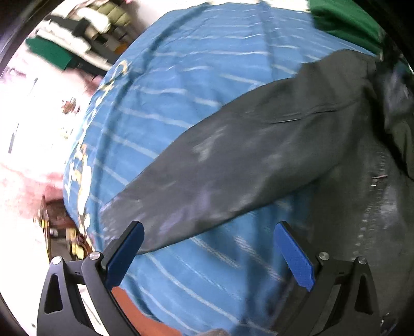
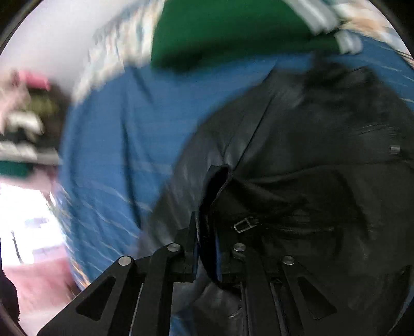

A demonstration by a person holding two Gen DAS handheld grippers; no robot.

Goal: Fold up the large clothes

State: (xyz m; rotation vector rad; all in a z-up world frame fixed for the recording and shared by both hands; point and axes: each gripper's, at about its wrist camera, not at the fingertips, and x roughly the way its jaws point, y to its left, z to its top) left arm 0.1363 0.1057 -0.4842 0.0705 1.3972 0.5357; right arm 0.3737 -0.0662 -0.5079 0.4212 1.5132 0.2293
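Observation:
A large black leather jacket [image 2: 310, 155] lies on a blue striped sheet [image 1: 181, 90]. In the left wrist view one long dark sleeve [image 1: 233, 160] stretches across the sheet, its cuff end near my left finger [image 1: 126, 248]. My left gripper [image 1: 209, 248] is open and empty, hovering just above the sheet below the sleeve. My right gripper [image 2: 207, 248] is shut on a fold of the jacket's edge [image 2: 214, 196] near a metal buckle [image 2: 244, 224] and lifts it a little.
A green garment [image 2: 220, 31] lies at the far side of the sheet; it also shows in the left wrist view [image 1: 344, 23]. Stacked folded clothes [image 1: 77, 33] sit beyond the bed's left edge. The floor to the left is bright and washed out.

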